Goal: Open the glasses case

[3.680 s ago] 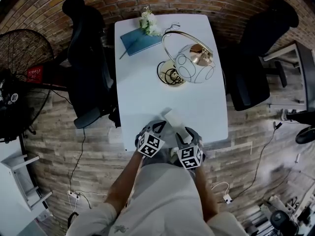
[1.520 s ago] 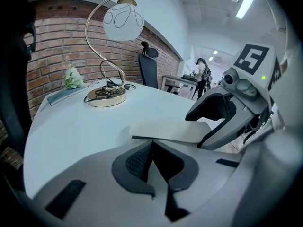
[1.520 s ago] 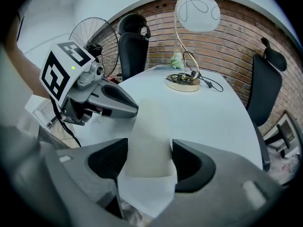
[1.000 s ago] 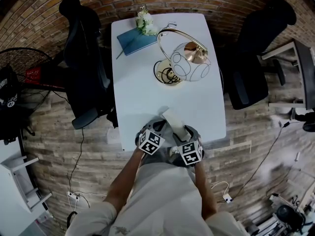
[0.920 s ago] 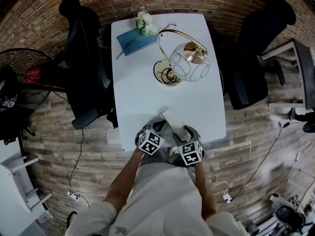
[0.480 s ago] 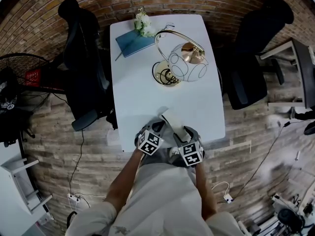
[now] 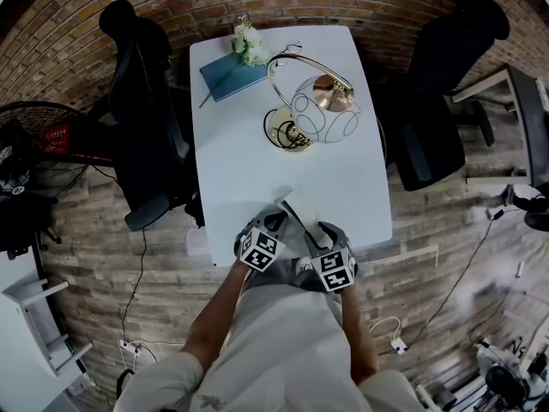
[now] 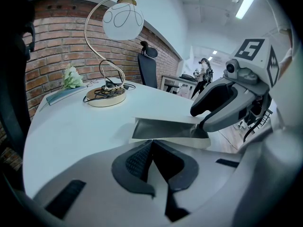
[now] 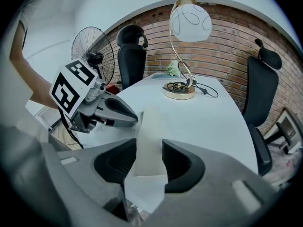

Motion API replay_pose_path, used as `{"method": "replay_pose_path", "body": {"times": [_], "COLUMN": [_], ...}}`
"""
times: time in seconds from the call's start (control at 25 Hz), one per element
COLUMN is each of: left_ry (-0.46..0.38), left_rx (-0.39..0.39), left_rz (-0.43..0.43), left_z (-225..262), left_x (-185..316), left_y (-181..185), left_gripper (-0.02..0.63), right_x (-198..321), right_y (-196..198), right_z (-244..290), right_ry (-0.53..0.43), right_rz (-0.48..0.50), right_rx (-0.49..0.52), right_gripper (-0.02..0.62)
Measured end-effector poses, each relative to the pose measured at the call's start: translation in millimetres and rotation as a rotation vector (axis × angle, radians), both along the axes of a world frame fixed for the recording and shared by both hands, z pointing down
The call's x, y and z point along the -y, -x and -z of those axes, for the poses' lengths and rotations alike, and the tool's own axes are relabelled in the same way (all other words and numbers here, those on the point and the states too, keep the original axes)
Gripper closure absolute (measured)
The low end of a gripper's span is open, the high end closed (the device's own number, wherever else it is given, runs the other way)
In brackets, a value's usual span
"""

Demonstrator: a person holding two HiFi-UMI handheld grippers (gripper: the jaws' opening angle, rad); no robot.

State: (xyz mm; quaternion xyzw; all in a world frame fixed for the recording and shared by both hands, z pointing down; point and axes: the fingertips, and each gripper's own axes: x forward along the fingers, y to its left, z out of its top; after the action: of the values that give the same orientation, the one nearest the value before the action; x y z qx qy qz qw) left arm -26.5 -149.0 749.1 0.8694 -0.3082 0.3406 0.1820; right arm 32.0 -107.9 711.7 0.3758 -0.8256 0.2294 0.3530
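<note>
The glasses case (image 7: 292, 207) is a flat cream case near the front edge of the white table (image 7: 249, 161). My left gripper (image 7: 278, 222) is at its near left edge, jaws together on that edge (image 8: 150, 144). My right gripper (image 9: 150, 155) has just been closing its jaws, and the cream flap (image 9: 151, 126) now fills the gap between its pads. In the left gripper view the flap is raised off the base and the grey inside (image 8: 165, 129) shows, with the right gripper (image 8: 202, 124) at the flap's right end.
A gold lamp with a white globe (image 7: 313, 106) stands mid-table, its cord coiled at the base. A teal notebook (image 7: 230, 75) and white flowers (image 7: 247, 41) lie at the far end. Black office chairs (image 7: 146, 118) (image 7: 437, 118) flank the table; a fan (image 7: 34, 140) stands left.
A dark slit has appeared along the case as its flap has lifted a little. Both grippers have stayed at the table's front edge.
</note>
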Motion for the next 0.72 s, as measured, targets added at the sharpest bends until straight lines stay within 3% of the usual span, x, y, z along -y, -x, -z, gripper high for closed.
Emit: {"method": "replay_pose_path", "body": {"times": [0.72], "left_ry": [0.006], "left_rx": [-0.004], "left_rz": [-0.007], "left_z": [-0.5], "left_x": [-0.4], "left_y": [0.1], "left_gripper": [0.600], "right_x": [4.3], "right_y": [-6.7], "right_z": [9.1], "right_ry": [-0.009], "right_rz": [-0.033], "right_rx": [0.008], "right_gripper": [0.492]}}
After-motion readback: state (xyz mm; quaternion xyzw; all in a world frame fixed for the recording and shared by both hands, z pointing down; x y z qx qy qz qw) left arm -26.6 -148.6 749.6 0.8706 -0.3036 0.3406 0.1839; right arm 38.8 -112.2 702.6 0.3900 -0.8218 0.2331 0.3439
